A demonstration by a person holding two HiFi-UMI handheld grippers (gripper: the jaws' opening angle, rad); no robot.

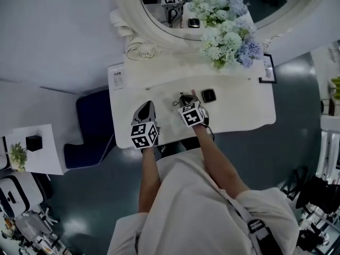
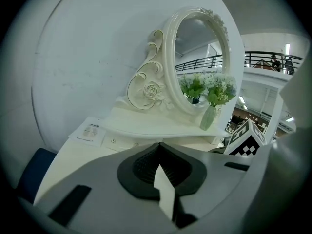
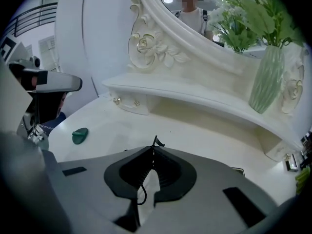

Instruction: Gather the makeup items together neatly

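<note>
Not gathered yet, by my read. Right gripper (image 3: 154, 152) has its fingers pressed together, pinching a thin black strand (image 3: 156, 143); can't tell what item it is. It's held just above the counter (image 1: 239, 113). Left gripper (image 2: 158, 147) fingers are closed with nothing between them. Black compact (image 1: 208, 95) sits on the counter just beside the right gripper. Small green piece (image 3: 80, 135) lies apart from it, over toward the left gripper. Still to do: put the strand by the compact, then bring the green piece in.
</note>
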